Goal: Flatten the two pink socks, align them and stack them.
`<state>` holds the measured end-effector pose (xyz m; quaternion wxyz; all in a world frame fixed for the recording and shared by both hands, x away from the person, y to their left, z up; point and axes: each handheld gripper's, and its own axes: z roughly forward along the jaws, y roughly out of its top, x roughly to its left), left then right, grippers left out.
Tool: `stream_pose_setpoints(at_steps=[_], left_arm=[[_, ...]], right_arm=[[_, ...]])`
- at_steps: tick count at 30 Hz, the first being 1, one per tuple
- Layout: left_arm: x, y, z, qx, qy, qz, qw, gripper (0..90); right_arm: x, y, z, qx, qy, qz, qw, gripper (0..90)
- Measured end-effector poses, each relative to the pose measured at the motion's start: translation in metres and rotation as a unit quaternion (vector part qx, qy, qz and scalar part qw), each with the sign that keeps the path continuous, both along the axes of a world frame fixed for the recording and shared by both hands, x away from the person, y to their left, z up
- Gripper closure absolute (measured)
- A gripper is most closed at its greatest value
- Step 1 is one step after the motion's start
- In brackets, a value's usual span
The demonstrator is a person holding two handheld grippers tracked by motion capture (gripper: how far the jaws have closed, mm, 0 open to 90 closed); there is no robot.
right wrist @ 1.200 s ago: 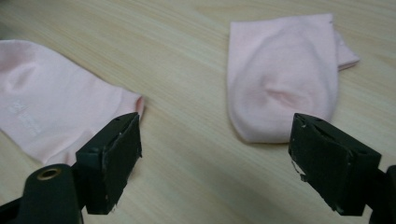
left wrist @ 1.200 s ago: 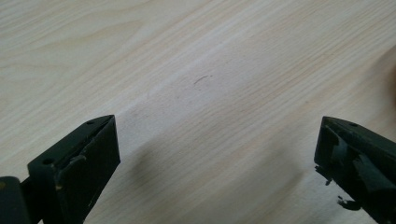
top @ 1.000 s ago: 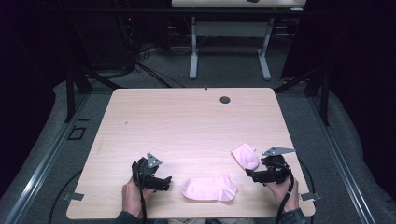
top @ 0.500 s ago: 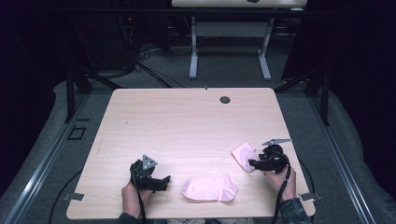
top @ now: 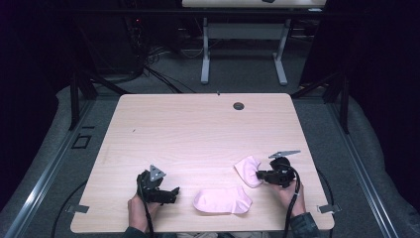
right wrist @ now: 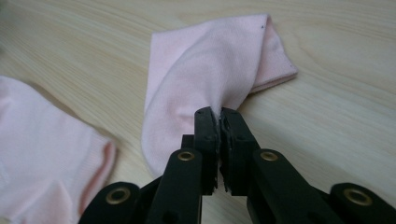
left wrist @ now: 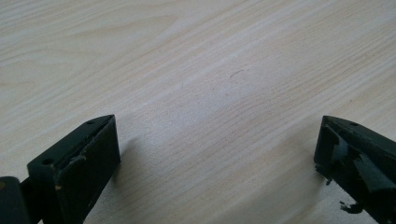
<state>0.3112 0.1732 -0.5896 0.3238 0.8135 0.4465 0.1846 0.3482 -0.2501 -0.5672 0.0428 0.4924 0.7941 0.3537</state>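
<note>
Two pink socks lie near the front of the wooden table (top: 198,129). One pink sock (top: 246,170) (right wrist: 210,70) sits at the right, and my right gripper (top: 258,175) (right wrist: 218,116) has just been closing and is now shut on a pinch of its fabric. The other pink sock (top: 221,201) (right wrist: 42,158) lies flat at the front centre. My left gripper (top: 171,194) (left wrist: 215,154) rests open at the front left, its jaws wide apart over bare wood with nothing between them.
A small dark grommet (top: 238,105) is set in the table near its far edge. Beyond the table stand another desk's white legs (top: 204,54) and cables on the grey floor. A person's hands hold both grippers at the table's front edge.
The right gripper has moved slightly forward and down onto the right sock and its jaws have shut on the fabric. The left gripper has stayed in place.
</note>
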Motion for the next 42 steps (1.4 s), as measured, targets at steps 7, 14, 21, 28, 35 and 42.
stream_pose_setpoints(at_steps=[7,14,21,28,35,42], left_arm=[[0.001,0.002,0.0,0.001,0.005,-0.004,1.0,0.0],[0.002,0.002,0.0,0.001,0.005,-0.01,0.9999,0.0],[0.004,0.0,0.002,0.006,0.009,-0.014,0.9998,0.1],[0.006,-0.037,0.03,0.009,-0.011,-0.061,0.998,4.6],[0.009,-0.126,0.062,0.001,-0.014,-0.176,0.9842,16.3],[0.016,-0.214,0.062,0.041,0.025,-0.269,0.9621,39.4]], right_arm=[[0.001,0.016,0.028,0.026,-0.004,0.003,0.9996,84.3],[0.025,0.044,0.063,0.02,0.01,0.032,0.9992,81.2],[0.055,0.093,0.064,-0.012,0.018,0.087,0.9959,76.6],[0.034,0.05,0.055,-0.018,-0.041,0.04,0.9982,56.3],[0.001,-0.009,0.036,-0.021,-0.065,-0.041,0.9968,35.9],[-0.028,-0.047,0.015,0.0,-0.053,-0.092,0.9944,32.4]])
